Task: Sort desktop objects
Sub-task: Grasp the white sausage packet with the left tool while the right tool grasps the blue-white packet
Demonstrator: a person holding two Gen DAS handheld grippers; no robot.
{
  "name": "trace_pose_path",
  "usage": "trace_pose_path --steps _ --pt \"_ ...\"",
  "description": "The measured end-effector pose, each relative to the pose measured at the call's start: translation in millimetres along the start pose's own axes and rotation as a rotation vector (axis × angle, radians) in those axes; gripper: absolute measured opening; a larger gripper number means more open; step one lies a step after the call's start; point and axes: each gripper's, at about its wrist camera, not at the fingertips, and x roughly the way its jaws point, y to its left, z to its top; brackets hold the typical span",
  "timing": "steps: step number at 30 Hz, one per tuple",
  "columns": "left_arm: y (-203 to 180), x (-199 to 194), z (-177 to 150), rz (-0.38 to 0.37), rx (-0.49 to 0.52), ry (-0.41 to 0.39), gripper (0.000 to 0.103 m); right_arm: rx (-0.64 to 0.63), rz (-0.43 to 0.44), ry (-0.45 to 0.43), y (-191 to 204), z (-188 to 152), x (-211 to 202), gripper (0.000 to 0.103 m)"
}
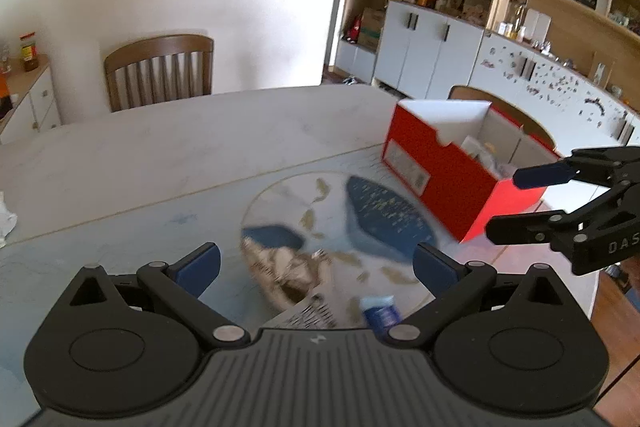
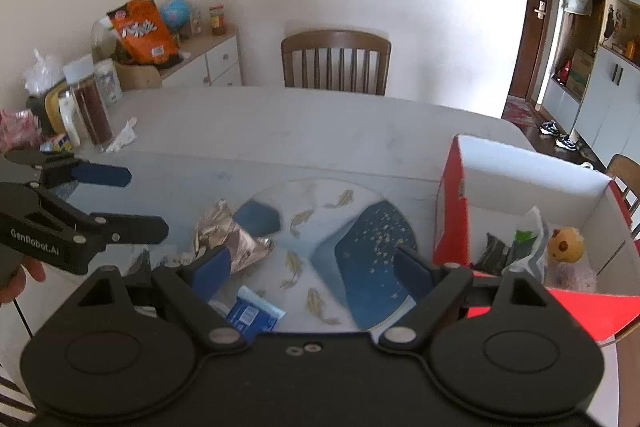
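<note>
A crumpled silver foil wrapper (image 2: 230, 233) lies on the blue patterned mat (image 2: 360, 239); it also shows in the left wrist view (image 1: 280, 267). A small blue packet (image 2: 252, 313) lies near the front; it also shows in the left wrist view (image 1: 382, 313), beside a grey printed wrapper (image 1: 308, 315). A red box (image 2: 452, 227) at the right holds a yellow toy (image 2: 564, 245) and wrappers; it also shows in the left wrist view (image 1: 440, 171). My left gripper (image 1: 316, 267) is open and empty above the mat. My right gripper (image 2: 312, 267) is open and empty beside the box.
A wooden chair (image 2: 336, 61) stands at the table's far side. Jars (image 2: 94, 107), a crumpled tissue (image 2: 124, 137) and snack bags sit at the table's left end. A sideboard (image 2: 208, 61) is behind them. Cabinets and shelves (image 1: 460, 27) line the right wall.
</note>
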Motion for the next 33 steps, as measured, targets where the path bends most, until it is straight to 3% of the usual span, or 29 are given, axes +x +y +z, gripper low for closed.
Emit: trace_pose_path --steps 13,21,27,33 --pt "21 14 -43 -0.087 0.042 0.057 0.103 -0.041 0.007 0.071 29 -25 29 0.089" --pt "22 26 -62 -0.172 0.191 0.056 0.103 -0.027 0.001 0.119 34 -36 45 0.089" --pt "18 37 -66 -0.193 0.336 0.068 0.103 -0.031 0.019 0.161 41 -42 58 0.088" --pt "24 50 -70 -0.228 0.344 0.100 0.103 -0.025 0.035 0.208 46 -49 74 0.088"
